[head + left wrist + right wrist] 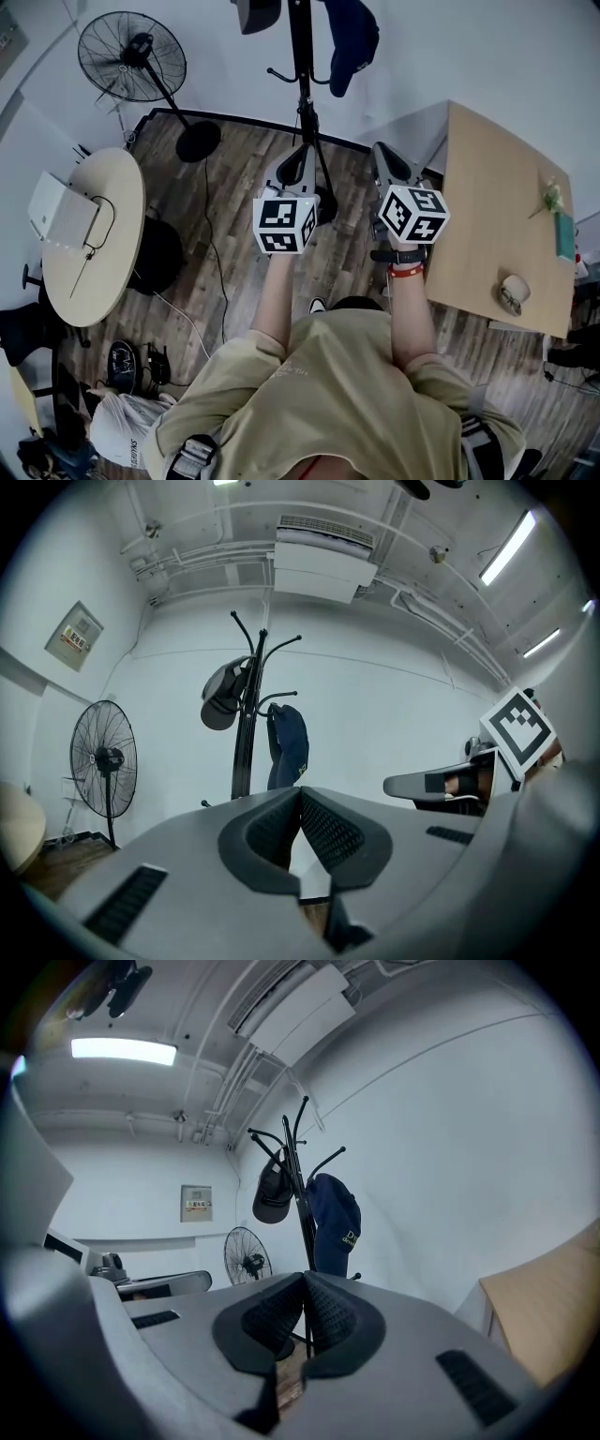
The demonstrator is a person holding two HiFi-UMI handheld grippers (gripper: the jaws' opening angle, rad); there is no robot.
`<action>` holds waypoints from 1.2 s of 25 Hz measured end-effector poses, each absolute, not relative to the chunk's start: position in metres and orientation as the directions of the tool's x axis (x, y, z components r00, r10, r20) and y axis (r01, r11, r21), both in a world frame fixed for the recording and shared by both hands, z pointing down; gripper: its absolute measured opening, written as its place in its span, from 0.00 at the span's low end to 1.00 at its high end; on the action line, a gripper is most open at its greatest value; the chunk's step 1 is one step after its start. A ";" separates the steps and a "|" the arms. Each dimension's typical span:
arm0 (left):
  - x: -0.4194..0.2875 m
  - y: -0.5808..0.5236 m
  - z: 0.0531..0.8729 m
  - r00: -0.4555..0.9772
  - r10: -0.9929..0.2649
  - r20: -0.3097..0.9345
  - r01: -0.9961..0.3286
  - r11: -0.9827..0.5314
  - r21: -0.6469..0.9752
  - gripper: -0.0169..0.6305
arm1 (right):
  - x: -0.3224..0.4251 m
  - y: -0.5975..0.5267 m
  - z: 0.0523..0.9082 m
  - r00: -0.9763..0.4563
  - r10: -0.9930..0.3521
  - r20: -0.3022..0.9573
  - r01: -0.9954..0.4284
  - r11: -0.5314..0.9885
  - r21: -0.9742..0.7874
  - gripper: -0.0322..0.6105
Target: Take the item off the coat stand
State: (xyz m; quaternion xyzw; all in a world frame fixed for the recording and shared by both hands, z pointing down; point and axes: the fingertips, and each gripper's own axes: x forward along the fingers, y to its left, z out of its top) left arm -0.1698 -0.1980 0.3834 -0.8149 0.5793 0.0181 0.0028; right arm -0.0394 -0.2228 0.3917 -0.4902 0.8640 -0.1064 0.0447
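Note:
A black coat stand (302, 84) rises in front of me by the white wall. A dark grey cap (258, 13) hangs on its left side and a navy blue cap (352, 42) on its right. My left gripper (303, 152) and right gripper (381, 150) are held side by side, level, short of the stand, both shut with nothing between the pads. In the left gripper view the stand (247, 742) with the grey cap (223, 697) and the navy cap (291, 747) lies straight beyond my left gripper (300, 794). From the right gripper view, the navy cap (336, 1222) hangs above my right gripper (305, 1281).
A pedestal fan (131, 58) stands left of the stand, its cable running across the wooden floor. A round table (103, 244) with a white notebook is at the left. A wooden desk (492, 216) is at the right. Bags lie on the floor at bottom left.

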 end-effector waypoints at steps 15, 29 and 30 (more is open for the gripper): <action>-0.146 -0.304 0.371 0.356 -0.934 -0.017 -0.934 -0.356 -0.003 0.06 | -0.031 -0.330 0.375 -0.543 -0.840 0.021 -0.821 0.525 -0.226 0.08; -0.123 -0.359 0.366 0.333 -0.943 -0.007 -0.943 -0.333 -0.028 0.06 | -0.027 -0.413 0.347 -0.693 -0.720 -0.040 -0.696 0.682 -0.223 0.18; -0.121 -0.361 0.366 0.331 -0.944 -0.006 -0.943 -0.331 -0.029 0.06 | -0.026 -0.419 0.346 -0.699 -0.714 -0.041 -0.690 0.689 -0.222 0.20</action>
